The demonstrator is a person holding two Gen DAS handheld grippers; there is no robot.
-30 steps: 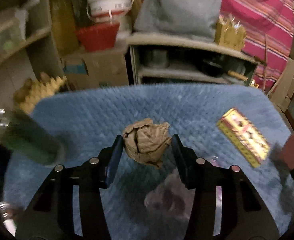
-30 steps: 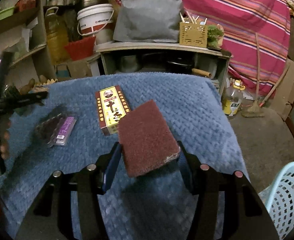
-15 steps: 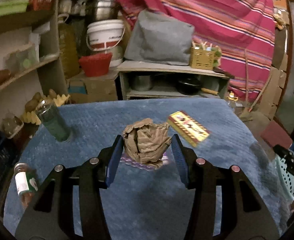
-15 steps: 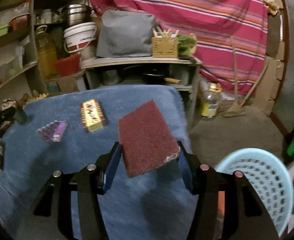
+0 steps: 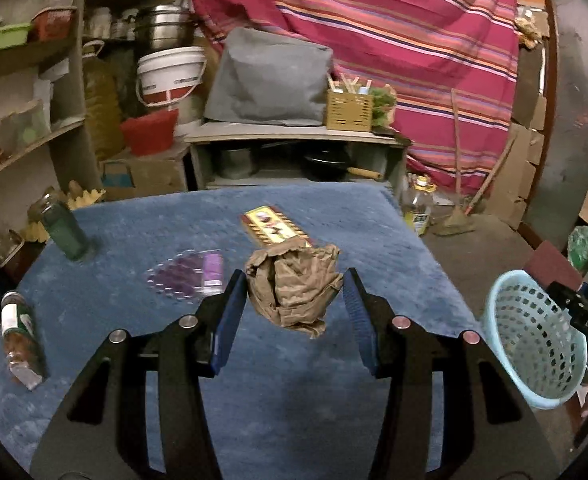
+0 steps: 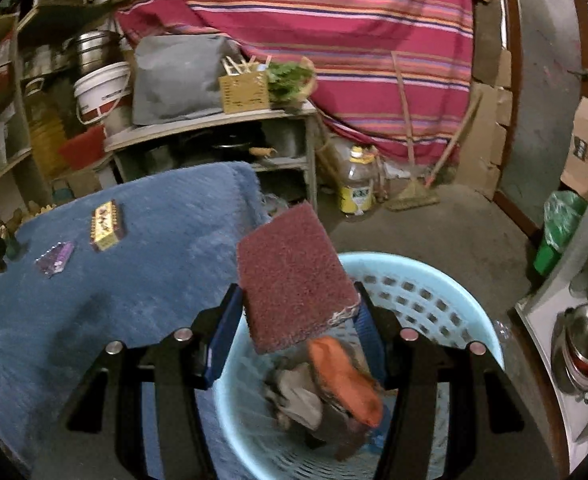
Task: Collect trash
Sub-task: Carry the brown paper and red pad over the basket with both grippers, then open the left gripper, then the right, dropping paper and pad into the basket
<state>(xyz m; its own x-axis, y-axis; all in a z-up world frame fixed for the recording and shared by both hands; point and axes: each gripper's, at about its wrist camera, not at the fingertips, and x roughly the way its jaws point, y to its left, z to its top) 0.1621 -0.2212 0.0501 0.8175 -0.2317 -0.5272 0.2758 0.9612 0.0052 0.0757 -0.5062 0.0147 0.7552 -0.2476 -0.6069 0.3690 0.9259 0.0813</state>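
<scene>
**Over the basket: scrub pad carried in, paper wad close behind**

At the centre of the right wrist view, the right tongs grip a maroon scouring pad by its two side edges, and it now hangs over the open mouth of the light blue basket. A second ago the same pad sat above the blue cloth with the printed box right behind it; half a second ago the basket had only entered the lower right corner. The grip on the pad looks unchanged across all three moments.

At the centre of the left wrist view, the left tongs are clamped on a crumpled brown paper wad, held clear above the blue-covered surface. That wad has kept the same place between the pads, while the background has slid: the basket now shows at the right edge, with the maroon pad above its rim.

Inside the basket lie an orange piece and some grey-brown crumpled scraps, blurred.

Left on the surface are a yellow and red printed box, its print too small to read, a purple blister pack, an upright green jar at the left, and a small bottle lying at the lower left edge.

In the upper left, a white bucket carries a dark line of lettering that cannot be read.
</scene>
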